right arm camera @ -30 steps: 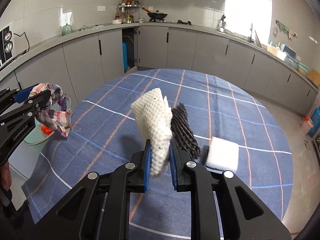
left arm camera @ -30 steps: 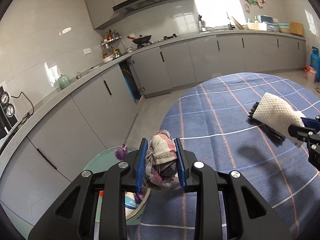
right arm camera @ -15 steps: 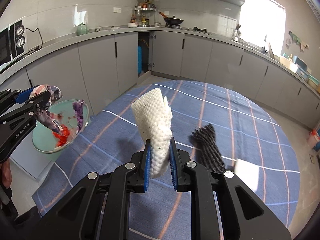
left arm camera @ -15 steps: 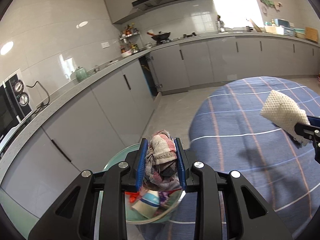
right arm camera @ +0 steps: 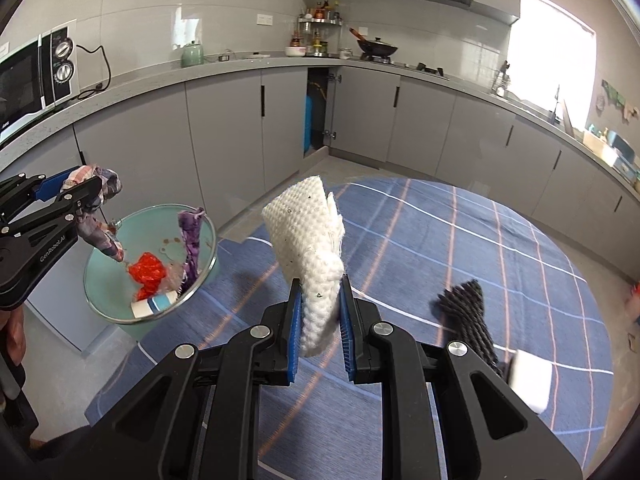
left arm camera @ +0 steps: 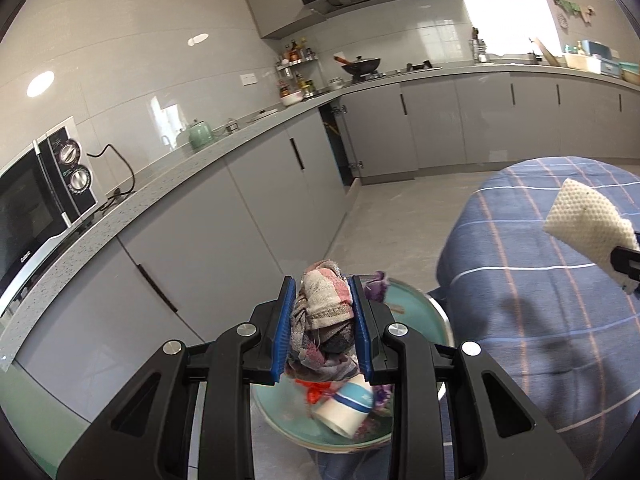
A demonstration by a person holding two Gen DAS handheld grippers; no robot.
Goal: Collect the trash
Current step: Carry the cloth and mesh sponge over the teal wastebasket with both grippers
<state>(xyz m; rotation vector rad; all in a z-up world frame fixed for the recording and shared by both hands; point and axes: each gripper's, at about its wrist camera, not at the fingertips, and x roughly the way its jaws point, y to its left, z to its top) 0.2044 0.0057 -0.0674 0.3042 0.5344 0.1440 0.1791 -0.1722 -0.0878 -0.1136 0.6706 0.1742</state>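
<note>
My left gripper (left arm camera: 322,312) is shut on a crumpled plaid rag (left arm camera: 324,312) and holds it above a mint-green trash bin (left arm camera: 416,312). The bin holds a paper cup (left arm camera: 346,408), red wrapper and purple scraps. In the right wrist view the left gripper (right arm camera: 86,194) and rag (right arm camera: 100,216) hang over the bin (right arm camera: 108,276) at left. My right gripper (right arm camera: 320,320) is shut on a white waffle-textured cloth (right arm camera: 312,248) above the table; the cloth also shows in the left wrist view (left arm camera: 588,220).
A round table with a blue plaid tablecloth (right arm camera: 420,264) carries a black knitted item (right arm camera: 468,312) and a white block (right arm camera: 528,380). Grey cabinets (right arm camera: 224,136) and a counter with a microwave (left arm camera: 36,196) run behind the bin.
Both grippers have moved left, away from the table's middle. The left gripper with the rag now hangs over the bin's opening. Both grips are unchanged.
</note>
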